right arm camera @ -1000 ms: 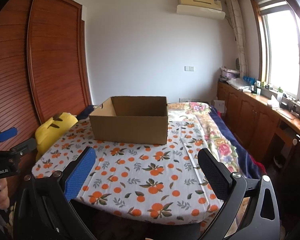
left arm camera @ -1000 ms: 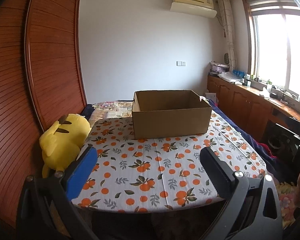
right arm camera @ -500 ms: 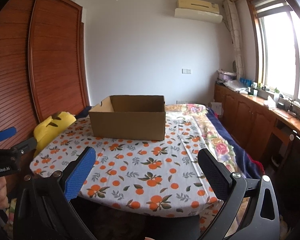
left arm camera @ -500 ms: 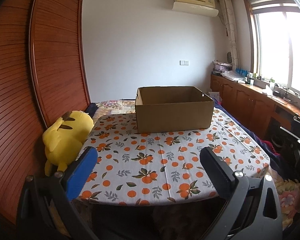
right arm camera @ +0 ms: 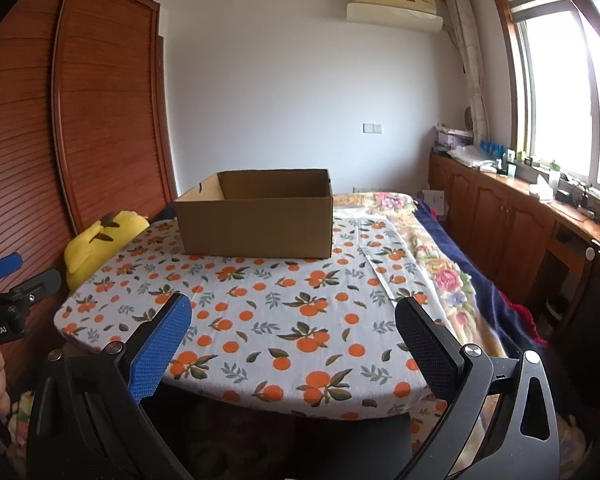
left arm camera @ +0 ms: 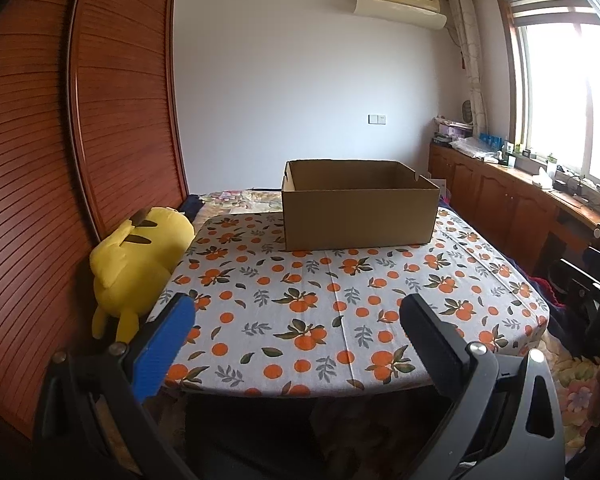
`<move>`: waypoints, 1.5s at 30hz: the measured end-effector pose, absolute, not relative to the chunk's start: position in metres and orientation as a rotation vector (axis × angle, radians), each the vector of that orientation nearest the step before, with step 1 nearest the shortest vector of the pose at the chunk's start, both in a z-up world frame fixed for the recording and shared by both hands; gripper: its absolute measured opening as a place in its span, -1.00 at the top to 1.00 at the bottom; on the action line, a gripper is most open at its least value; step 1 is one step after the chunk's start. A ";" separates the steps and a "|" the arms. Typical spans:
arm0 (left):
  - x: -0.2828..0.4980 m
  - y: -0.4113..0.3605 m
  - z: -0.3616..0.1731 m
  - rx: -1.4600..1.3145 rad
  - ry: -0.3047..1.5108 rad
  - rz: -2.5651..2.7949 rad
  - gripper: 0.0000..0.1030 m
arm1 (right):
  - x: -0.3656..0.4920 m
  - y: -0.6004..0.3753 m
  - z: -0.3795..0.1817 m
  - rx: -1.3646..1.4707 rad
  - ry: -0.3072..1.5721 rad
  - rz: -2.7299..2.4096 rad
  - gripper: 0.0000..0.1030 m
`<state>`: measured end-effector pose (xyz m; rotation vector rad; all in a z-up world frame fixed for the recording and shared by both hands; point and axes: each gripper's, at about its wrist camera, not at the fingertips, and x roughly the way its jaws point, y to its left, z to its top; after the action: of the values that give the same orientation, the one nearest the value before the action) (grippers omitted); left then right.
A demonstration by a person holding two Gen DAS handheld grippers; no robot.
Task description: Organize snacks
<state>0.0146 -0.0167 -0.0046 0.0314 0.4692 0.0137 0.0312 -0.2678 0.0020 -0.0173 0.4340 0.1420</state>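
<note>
Cardboard box (left arm camera: 360, 216) on tablecloth (left arm camera: 332, 308) (top open)

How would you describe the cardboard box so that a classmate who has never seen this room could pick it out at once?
Start at the table covered by the cloth printed with oranges, in front of the white wall. At its far end stands the cardboard box, plain brown, open at the top. Its one near neighbour, the yellow plush toy, is soft and lies off the table's left edge.

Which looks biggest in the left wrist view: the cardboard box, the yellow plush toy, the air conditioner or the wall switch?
1. Cardboard box
2. Yellow plush toy; it sits nearer the camera, so its true size is unsure
3. Air conditioner
4. Wall switch, by far the smallest
</note>
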 end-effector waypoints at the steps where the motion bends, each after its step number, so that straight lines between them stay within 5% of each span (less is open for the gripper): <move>1: 0.014 -0.017 -0.004 0.033 0.467 0.015 -1.00 | 0.031 -0.268 0.002 -0.019 0.434 0.140 -1.00; 45: 0.009 -0.019 0.001 0.050 0.432 0.019 -1.00 | 0.028 -0.263 0.008 -0.017 0.412 0.138 -1.00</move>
<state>0.0091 -0.0193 0.0011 0.0499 0.4323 0.0192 0.0278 -0.2633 0.0077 -0.0167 0.4115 0.1383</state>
